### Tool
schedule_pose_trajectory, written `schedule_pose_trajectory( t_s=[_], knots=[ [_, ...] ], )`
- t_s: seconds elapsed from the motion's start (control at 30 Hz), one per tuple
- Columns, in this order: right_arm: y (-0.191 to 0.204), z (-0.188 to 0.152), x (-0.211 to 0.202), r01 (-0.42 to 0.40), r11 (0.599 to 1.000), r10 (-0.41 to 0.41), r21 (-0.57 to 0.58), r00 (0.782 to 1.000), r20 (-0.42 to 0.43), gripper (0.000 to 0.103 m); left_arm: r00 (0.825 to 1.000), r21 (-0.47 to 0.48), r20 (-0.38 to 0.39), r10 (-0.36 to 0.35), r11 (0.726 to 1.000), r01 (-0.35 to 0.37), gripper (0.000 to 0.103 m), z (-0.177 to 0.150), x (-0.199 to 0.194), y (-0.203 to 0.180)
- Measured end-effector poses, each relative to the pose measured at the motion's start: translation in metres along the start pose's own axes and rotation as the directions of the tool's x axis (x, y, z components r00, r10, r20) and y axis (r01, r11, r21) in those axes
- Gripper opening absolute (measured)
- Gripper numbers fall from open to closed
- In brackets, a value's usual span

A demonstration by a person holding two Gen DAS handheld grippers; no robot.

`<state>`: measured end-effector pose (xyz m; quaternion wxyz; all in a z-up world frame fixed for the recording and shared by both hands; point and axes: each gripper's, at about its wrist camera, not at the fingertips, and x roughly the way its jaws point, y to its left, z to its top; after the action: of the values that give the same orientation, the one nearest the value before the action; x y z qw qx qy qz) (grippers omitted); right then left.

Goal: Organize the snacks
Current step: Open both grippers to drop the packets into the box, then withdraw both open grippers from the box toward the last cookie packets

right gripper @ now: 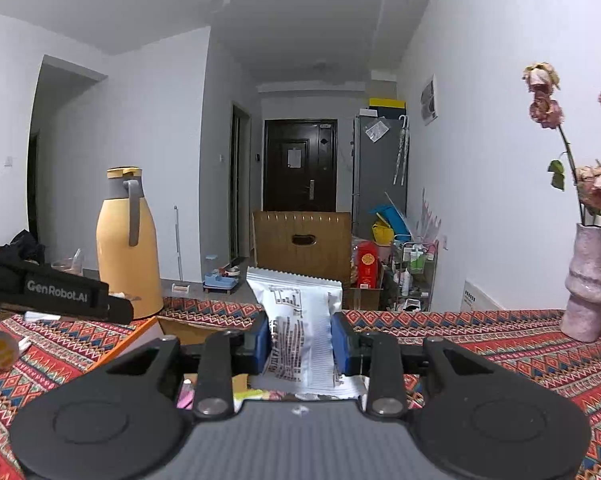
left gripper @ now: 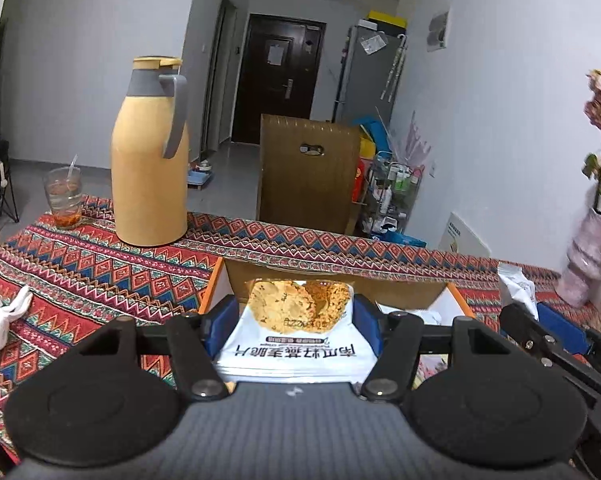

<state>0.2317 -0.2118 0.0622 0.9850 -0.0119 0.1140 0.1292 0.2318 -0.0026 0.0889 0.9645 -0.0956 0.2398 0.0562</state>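
- Gripping a white oat-crisp packet (left gripper: 298, 332) in the left gripper (left gripper: 296, 330), blue pads pressed on both its sides, above the open cardboard box (left gripper: 336, 284) on the patterned tablecloth (left gripper: 100, 272).
- Pinching a second white snack packet (right gripper: 300, 332) upright in the right gripper (right gripper: 300, 340), jaws narrow, printed back facing the camera.
- Standing behind: yellow thermos jug (left gripper: 150, 160), glass with straw (left gripper: 64, 198), pink vase (right gripper: 590, 284).

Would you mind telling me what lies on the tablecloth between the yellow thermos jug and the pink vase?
In the right wrist view, only bare patterned tablecloth separates the yellow thermos jug from the pink ceramic vase.
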Motion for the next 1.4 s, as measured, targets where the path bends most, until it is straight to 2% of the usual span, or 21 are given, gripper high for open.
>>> schedule_pose_trajectory(
  t_s=[0.4,0.7,0.77,0.8,0.83,0.9,0.97,1.07,1.4],
  knots=[
    [-0.007,-0.011,0.038,0.004,0.999,-0.003,0.036,1.000,-0.020,0.032,0.999,-0.018,-0.026,0.018,1.000,-0.019,0.063,-0.017,0.037,0.013],
    [-0.011,-0.024,0.054,-0.019,0.999,0.023,0.046,0.996,-0.085,0.033,0.999,-0.019,-0.035,0.023,1.000,-0.024,0.064,-0.023,0.044,0.015],
    [-0.010,-0.025,0.055,-0.015,0.999,0.019,0.044,0.996,-0.092,0.037,1.000,-0.019,-0.021,0.021,1.000,-0.022,0.070,-0.024,0.042,0.014],
    [-0.010,-0.026,0.055,-0.011,0.999,0.015,0.043,0.996,-0.093,0.036,1.000,-0.020,-0.016,0.021,1.000,-0.022,0.078,-0.024,0.041,0.014],
    [-0.010,-0.026,0.054,-0.011,0.999,0.015,0.044,0.995,-0.097,0.040,1.000,-0.021,-0.010,0.025,0.999,-0.025,0.084,-0.024,0.039,0.014],
    [-0.013,-0.028,0.054,-0.004,0.998,0.010,0.058,0.995,-0.102,0.060,0.999,-0.027,0.006,0.037,0.999,-0.036,0.103,-0.024,0.036,0.014],
    [-0.014,-0.030,0.053,0.001,0.998,0.006,0.064,0.995,-0.101,0.086,0.999,-0.041,0.016,0.041,0.998,-0.040,0.103,-0.024,0.034,0.015],
    [-0.018,-0.030,0.051,0.001,0.997,0.007,0.083,0.995,-0.099,0.102,0.999,-0.053,0.013,0.034,0.998,-0.034,0.103,-0.024,0.033,0.016],
    [-0.021,-0.030,0.050,0.010,0.994,0.002,0.111,0.994,-0.110,0.103,0.999,-0.047,0.017,0.030,0.998,-0.030,0.103,-0.023,0.033,0.016]
  ],
)
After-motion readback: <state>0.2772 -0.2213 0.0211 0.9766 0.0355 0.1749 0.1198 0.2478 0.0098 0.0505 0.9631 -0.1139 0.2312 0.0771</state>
